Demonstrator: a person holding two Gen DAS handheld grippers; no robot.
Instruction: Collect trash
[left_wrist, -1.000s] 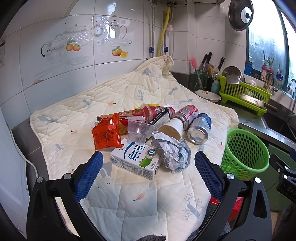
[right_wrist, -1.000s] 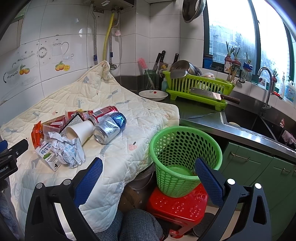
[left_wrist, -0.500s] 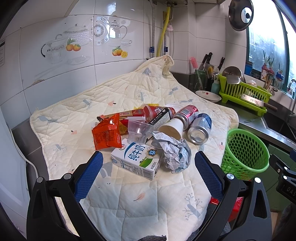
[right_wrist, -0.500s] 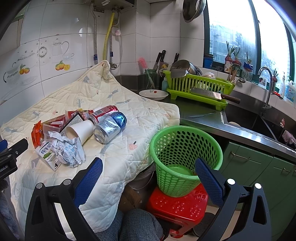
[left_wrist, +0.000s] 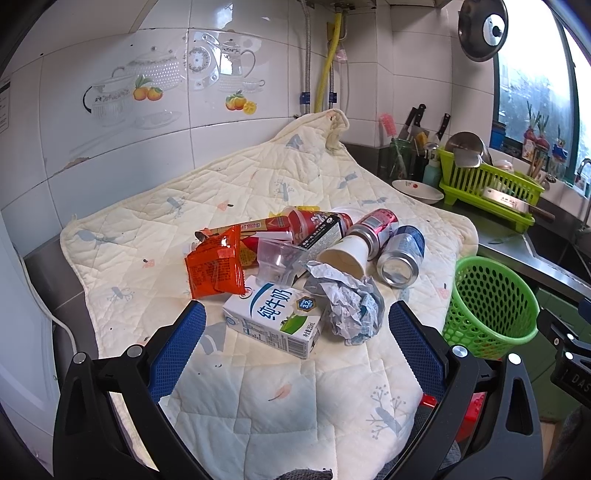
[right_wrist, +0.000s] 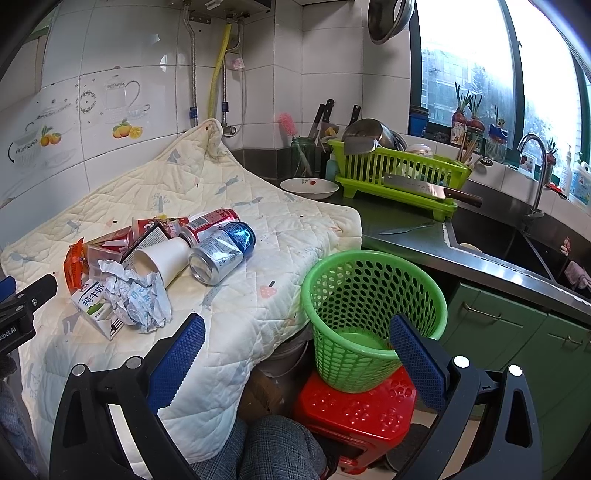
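Observation:
A pile of trash lies on a quilted cloth (left_wrist: 258, 387): a white milk carton (left_wrist: 275, 321), crumpled paper (left_wrist: 351, 306), an orange wrapper (left_wrist: 214, 267), a clear plastic cup (left_wrist: 275, 258), a paper cup (left_wrist: 347, 254), a blue can (left_wrist: 400, 251) and a red can (left_wrist: 373, 227). A green mesh basket (right_wrist: 369, 306) stands on a red stool (right_wrist: 354, 413) right of the cloth, and shows in the left wrist view (left_wrist: 487, 302). My left gripper (left_wrist: 295, 345) is open, just short of the carton. My right gripper (right_wrist: 295, 354) is open, low between cloth edge and basket.
A green dish rack (right_wrist: 399, 173) with a cleaver (right_wrist: 432, 190), a white bowl (right_wrist: 308, 186) and knives stand on the dark counter behind. A sink (right_wrist: 509, 243) and tap are at the right. Tiled wall backs the cloth. A person's knee (right_wrist: 266, 454) is below.

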